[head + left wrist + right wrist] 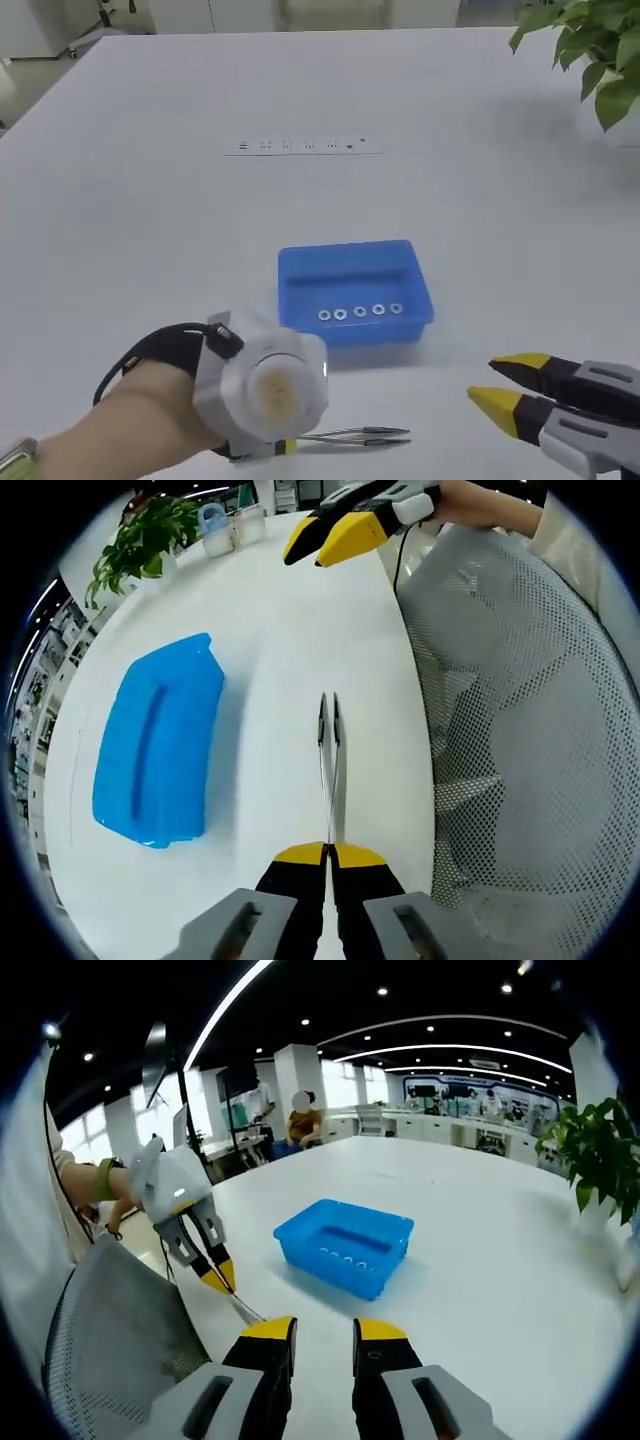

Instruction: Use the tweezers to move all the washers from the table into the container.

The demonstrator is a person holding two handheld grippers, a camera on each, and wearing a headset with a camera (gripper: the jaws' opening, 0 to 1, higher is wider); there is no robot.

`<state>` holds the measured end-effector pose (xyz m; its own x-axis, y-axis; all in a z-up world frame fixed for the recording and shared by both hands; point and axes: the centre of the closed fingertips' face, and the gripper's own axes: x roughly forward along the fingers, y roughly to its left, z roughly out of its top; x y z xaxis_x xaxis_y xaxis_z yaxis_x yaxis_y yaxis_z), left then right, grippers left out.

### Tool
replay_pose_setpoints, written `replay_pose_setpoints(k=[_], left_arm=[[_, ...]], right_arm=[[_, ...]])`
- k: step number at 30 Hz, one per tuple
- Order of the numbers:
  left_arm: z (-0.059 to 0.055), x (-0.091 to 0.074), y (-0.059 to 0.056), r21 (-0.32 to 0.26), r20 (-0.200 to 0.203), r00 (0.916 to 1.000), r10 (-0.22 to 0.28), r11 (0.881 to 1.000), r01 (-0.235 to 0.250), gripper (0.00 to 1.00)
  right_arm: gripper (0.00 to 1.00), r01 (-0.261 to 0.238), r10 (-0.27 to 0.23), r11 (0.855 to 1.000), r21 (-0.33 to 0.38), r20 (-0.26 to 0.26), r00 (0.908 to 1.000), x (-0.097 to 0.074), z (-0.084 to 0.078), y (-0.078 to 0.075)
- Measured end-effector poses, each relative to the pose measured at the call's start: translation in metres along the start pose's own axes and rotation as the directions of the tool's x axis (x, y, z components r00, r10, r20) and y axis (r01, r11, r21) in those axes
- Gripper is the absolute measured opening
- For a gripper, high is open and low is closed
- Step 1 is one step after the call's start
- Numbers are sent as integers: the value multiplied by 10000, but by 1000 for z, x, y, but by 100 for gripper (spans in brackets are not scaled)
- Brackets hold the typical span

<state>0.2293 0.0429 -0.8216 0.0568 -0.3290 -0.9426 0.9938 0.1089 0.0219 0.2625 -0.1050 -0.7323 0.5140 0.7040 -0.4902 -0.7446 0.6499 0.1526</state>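
Note:
A blue container (300, 290) stands mid-table with several washers (360, 312) in a row on its floor. My left gripper (285, 447) is at the near left, shut on the handle end of metal tweezers (360, 436) that point right, tips close together above the table. In the left gripper view the tweezers (330, 760) run straight ahead between the shut jaws (329, 855), the container (160, 740) to their left. My right gripper (505, 385) hovers at the near right, open and holding nothing. In the right gripper view its jaws (325, 1340) face the container (345, 1245).
A white power strip (302, 146) lies farther back on the table. A potted plant (595, 50) stands at the far right corner. A grey mesh chair (520, 730) sits just off the table's near edge. People stand at benches in the background.

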Motion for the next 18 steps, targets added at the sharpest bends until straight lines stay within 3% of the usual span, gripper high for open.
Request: replay_pose_setpoints(k=[11,18], left_arm=[[0,10,0,307,-865,9962,-89,9995,116,0],[2,10,-1,336,-935,9956,64,9994,-33,0]], right_arm=[[20,543,-551,9984,170,505,9972,-35,9,-2],[21,1093,-1099,9939,121,912,9898,-61,16,-2]])
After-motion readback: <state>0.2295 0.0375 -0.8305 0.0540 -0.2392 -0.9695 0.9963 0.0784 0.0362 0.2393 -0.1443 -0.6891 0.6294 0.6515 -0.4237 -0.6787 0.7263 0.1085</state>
